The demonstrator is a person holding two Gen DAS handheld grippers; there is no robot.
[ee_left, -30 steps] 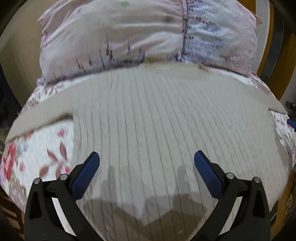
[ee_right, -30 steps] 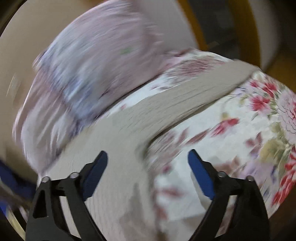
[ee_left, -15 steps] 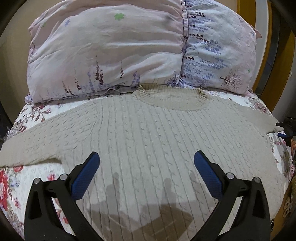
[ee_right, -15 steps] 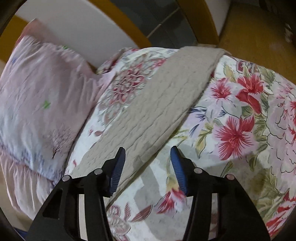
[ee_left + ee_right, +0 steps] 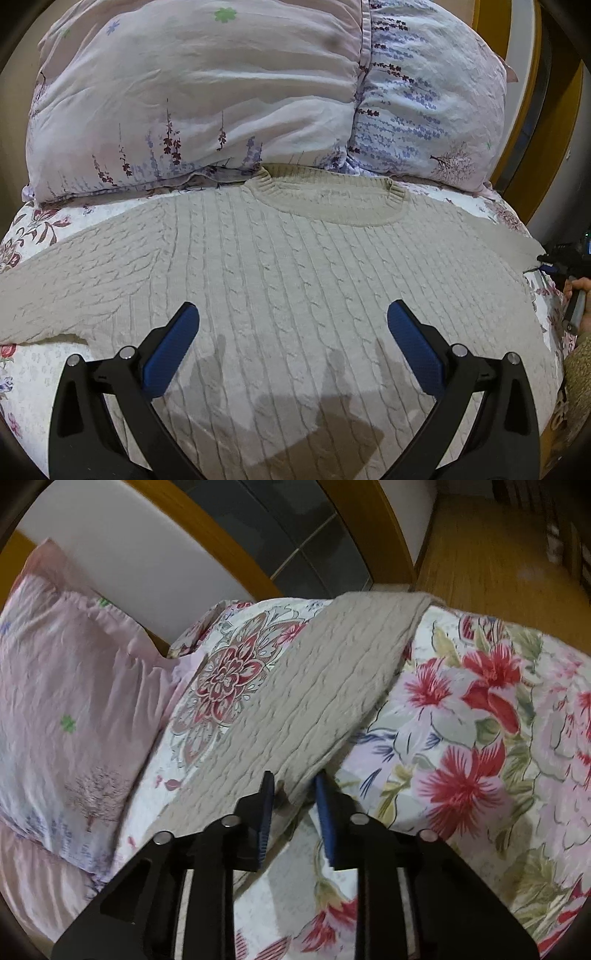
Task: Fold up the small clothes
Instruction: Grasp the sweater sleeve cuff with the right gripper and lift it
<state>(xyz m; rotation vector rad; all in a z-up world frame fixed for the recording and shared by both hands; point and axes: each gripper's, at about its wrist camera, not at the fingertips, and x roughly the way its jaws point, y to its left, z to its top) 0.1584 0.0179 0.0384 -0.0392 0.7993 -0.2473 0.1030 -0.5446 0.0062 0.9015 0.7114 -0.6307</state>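
The right tool (image 5: 293, 794) is pinching the sweater (image 5: 295, 288) sleeve (image 5: 314, 698) edge; the left tool (image 5: 293, 332) is hovering spread over the body. Ideally it is lifting the sleeve only slightly, folding inward across the chest.

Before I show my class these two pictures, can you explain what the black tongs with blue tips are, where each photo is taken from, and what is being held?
They are hand-held grippers, one in each of a person's hands, each carrying a camera looking along its fingers. The left gripper is open above a beige cable-knit sweater spread flat on a floral bedspread, collar toward the pillows. The right gripper has nearly closed around the edge of the sweater's sleeve.
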